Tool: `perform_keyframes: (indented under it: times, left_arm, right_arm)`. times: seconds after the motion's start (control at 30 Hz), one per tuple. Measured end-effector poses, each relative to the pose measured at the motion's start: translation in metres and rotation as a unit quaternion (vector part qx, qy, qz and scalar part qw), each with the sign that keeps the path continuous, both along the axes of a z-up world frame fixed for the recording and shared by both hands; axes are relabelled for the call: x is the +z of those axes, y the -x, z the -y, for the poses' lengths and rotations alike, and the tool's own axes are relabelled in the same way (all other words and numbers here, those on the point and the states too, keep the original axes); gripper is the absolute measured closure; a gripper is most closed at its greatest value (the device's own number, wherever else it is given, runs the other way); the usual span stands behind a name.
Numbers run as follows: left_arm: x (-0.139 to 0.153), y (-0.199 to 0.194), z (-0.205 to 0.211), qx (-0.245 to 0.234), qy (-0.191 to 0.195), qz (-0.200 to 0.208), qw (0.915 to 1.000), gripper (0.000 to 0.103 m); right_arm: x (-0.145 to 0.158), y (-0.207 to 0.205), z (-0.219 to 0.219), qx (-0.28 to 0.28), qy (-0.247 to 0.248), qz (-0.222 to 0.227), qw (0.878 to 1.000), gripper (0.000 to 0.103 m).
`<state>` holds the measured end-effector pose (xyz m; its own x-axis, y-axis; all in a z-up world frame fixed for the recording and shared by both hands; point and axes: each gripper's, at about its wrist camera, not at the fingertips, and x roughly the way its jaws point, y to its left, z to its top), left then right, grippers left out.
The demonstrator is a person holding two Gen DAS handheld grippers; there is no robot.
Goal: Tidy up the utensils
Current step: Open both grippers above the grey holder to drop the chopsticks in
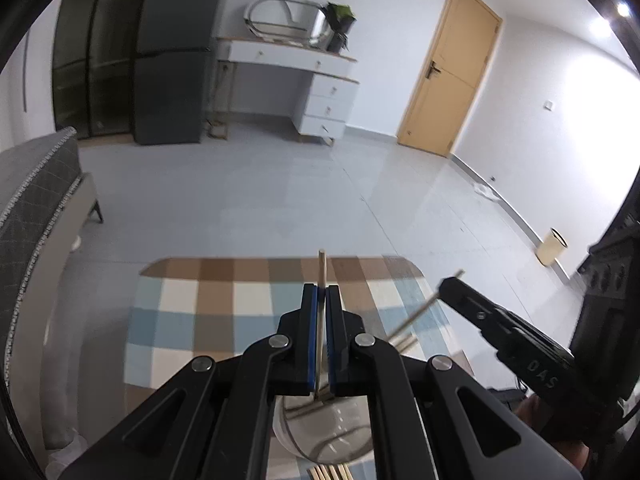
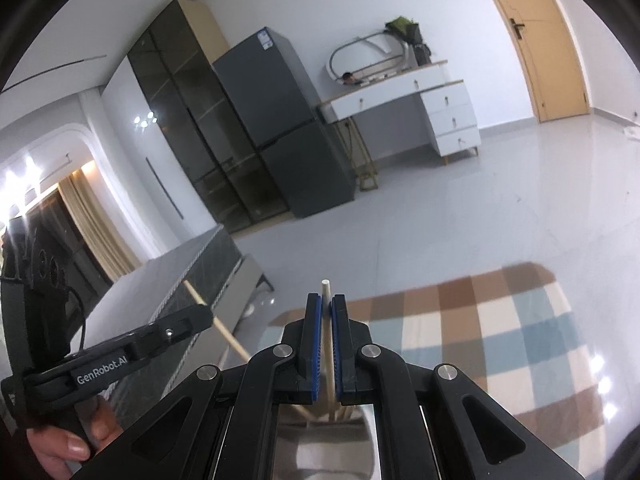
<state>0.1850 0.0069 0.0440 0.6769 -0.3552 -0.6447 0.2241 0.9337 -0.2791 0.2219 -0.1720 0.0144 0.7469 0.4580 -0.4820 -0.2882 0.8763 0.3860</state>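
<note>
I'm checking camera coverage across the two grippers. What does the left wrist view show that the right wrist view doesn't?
Only the left wrist view shows a pale waste bin by the wall and loose chopsticks at the bottom edge. Only the right wrist view shows curtains and a hand on the left gripper. Both show the checkered cloth, the fridge, the white desk, the door, and each gripper clamping a chopstick, including the right gripper.

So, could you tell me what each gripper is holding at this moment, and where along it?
The left gripper and the right gripper each pinch one wooden chopstick just below its top end.
</note>
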Motion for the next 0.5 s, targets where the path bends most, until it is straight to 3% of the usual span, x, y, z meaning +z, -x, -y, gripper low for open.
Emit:
perform_keyframes:
  times: [0.17,0.33,0.5]
  left_arm:
    - [-0.005,0.003,-0.001,0.005,0.002,-0.005,1.0000,0.103]
    - [-0.008,0.005,0.003,-0.004,-0.005,-0.040,0.9992,0.099]
    - [-0.001,0.033,0.000,0.026,-0.006,-0.035,0.9990,0.062]
  right_arm:
    - [-0.021,0.000,-0.006,0.038,-0.004,-0.041,0.998,0.096]
    - [-0.046,0.016,0.012,0.028,-0.011,-0.090,0.995,0.092]
    - [-0.044,0.047,0.041,0.004,-0.015,-0.087,0.996,0.081]
